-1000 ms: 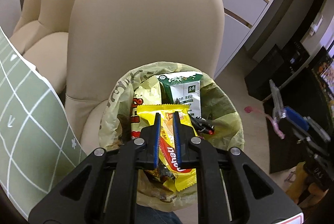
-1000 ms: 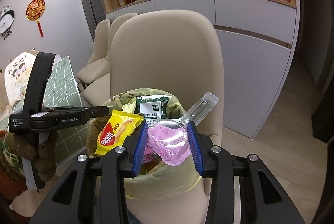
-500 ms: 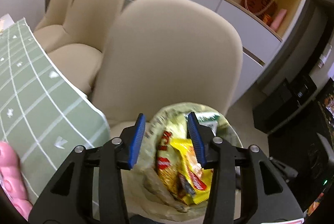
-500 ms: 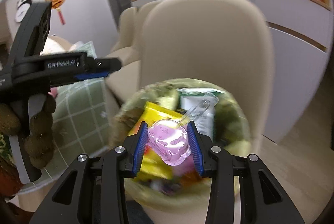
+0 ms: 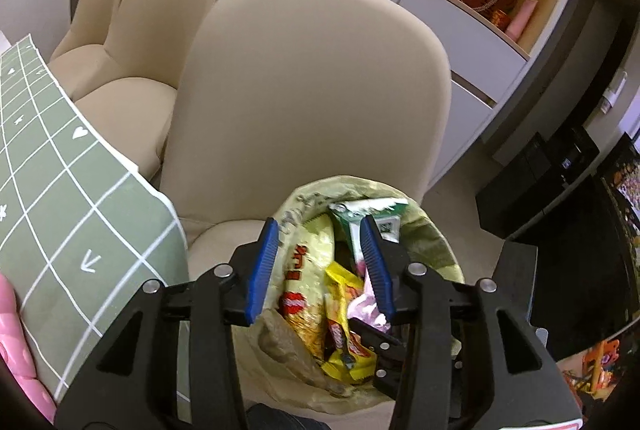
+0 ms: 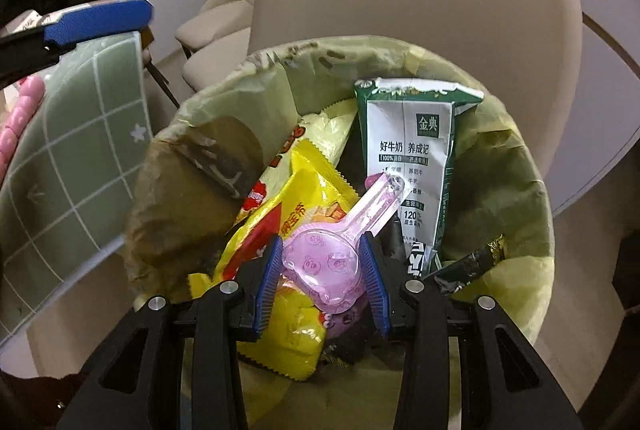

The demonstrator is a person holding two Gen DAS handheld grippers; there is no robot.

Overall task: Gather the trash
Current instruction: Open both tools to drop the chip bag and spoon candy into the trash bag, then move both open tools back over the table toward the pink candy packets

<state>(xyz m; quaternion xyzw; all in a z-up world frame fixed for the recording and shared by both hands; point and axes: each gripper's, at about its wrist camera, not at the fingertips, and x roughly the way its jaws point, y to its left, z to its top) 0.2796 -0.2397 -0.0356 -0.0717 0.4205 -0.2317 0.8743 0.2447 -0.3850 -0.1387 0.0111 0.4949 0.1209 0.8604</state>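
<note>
Right gripper (image 6: 322, 280) clamps a pink clear-plastic spoon-shaped blister pack (image 6: 326, 262) just above the yellow-bag-lined round bin (image 6: 516, 165). Left gripper (image 5: 318, 266) hangs empty, jaws apart, over that bin. Released askew, the pack's long handle could catch the green milk carton (image 6: 412, 149) and tip out.

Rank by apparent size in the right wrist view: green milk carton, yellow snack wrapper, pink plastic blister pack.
1. Yellow snack wrapper, though partly buried.
2. Green milk carton.
3. Pink plastic blister pack, smallest despite being nearest the camera.
The top two are close.
</note>
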